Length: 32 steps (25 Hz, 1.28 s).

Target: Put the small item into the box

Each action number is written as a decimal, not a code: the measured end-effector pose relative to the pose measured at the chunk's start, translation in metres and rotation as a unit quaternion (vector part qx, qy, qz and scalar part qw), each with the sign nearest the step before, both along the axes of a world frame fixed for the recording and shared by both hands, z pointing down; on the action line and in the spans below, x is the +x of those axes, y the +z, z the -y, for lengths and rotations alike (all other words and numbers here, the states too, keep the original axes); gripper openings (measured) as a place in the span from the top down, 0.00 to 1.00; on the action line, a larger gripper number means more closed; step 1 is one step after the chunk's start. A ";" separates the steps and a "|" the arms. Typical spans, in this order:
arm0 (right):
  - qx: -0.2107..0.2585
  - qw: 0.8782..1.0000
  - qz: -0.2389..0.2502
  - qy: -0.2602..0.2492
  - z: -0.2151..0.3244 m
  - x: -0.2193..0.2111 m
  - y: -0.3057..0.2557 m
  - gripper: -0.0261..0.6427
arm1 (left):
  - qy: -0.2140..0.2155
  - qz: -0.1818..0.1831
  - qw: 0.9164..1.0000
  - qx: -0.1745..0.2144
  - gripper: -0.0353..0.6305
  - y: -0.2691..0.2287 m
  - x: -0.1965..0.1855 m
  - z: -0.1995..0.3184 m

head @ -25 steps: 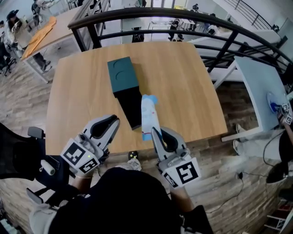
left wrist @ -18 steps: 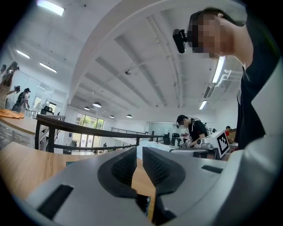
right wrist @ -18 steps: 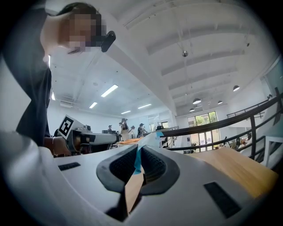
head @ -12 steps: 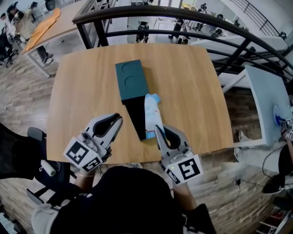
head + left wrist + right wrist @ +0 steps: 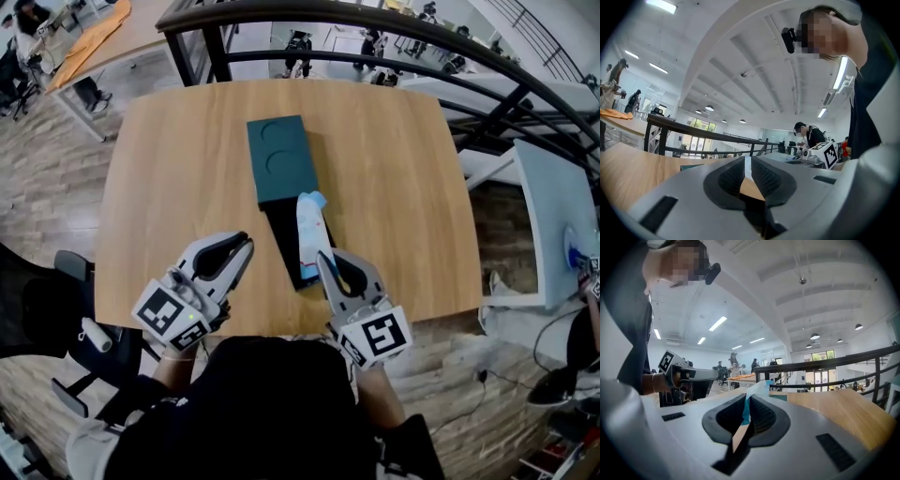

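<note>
Pale honey wood grain on table [image 5: 169, 187]. Dark teal on box lid [image 5: 281, 159], black on box tray [image 5: 281, 234]. White with light-blue ends on small item [image 5: 311, 230]. Pale grey shells, black pads on left gripper [image 5: 246, 242] and right gripper [image 5: 321, 259]. Black-and-white square markers on cubes [image 5: 169, 317]. Black on railing [image 5: 187, 16]. Orange on cloth [image 5: 89, 47]. Grey-brown planks on floor [image 5: 56, 178].

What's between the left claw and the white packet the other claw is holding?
The head view shows only bare table, then the near part of the black box, between the left claw and the packet.
</note>
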State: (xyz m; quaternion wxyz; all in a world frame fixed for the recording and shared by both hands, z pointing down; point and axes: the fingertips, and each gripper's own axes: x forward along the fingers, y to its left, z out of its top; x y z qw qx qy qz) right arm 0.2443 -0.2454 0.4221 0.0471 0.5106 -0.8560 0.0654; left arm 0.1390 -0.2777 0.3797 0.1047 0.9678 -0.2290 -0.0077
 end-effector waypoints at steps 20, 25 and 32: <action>-0.073 0.993 -0.074 -0.056 0.034 -0.010 0.090 0.92 | -0.072 0.004 0.997 -0.027 0.91 0.032 -0.027 0.017; -0.089 0.990 -0.087 -0.064 0.040 -0.013 0.107 0.92 | -0.083 -0.010 0.996 -0.033 0.91 0.032 -0.030 0.018; -0.103 0.983 -0.124 -0.081 0.047 -0.019 0.123 0.92 | -0.098 -0.004 0.995 -0.032 0.91 0.035 -0.036 0.019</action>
